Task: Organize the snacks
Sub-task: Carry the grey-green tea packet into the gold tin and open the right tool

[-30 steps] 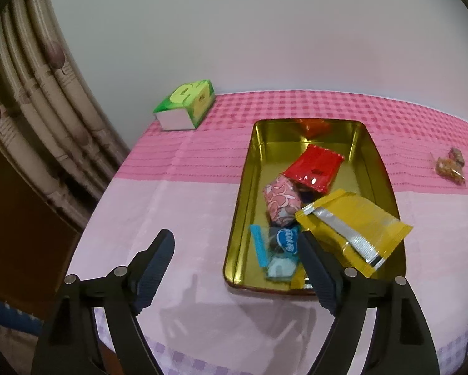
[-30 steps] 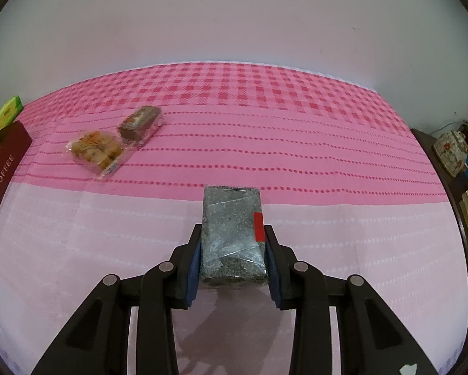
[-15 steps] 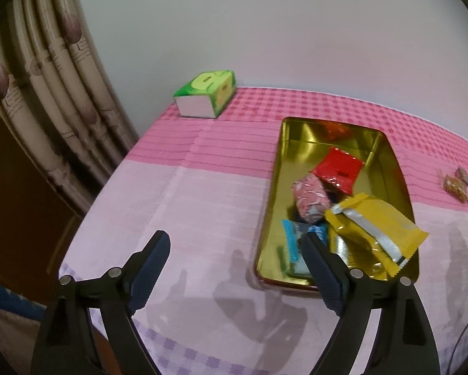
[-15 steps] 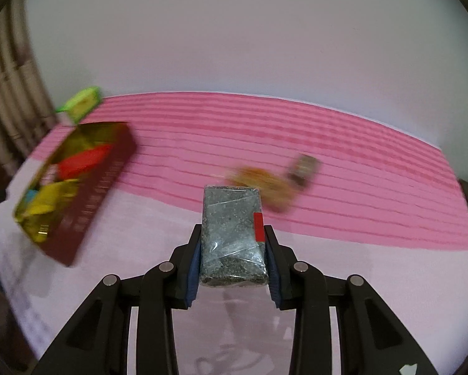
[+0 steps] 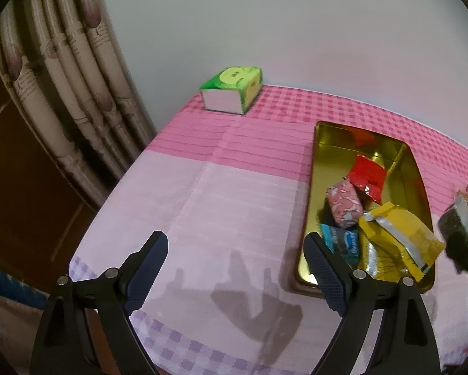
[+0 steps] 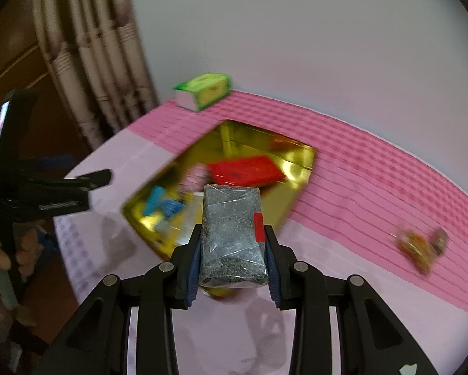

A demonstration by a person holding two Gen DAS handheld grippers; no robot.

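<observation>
The left hand-held gripper (image 5: 235, 268) hung empty, jaws opening, over the desk (image 5: 209, 206) beside the gold tin (image 6: 299, 184). The right hand-held gripper (image 6: 232, 259) pinched a dark wrapped snack bar (image 6: 232, 234), lengthwise along its fingers, the tin directly ahead and nearer it.

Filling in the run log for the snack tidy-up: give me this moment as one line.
right gripper: shut on dark speckled snack pack, above gold tin | left gripper: opening, nothing between fingers | loose snacks: on tablecloth

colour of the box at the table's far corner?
Green box with a white end; clearest in left wrist view.
</observation>
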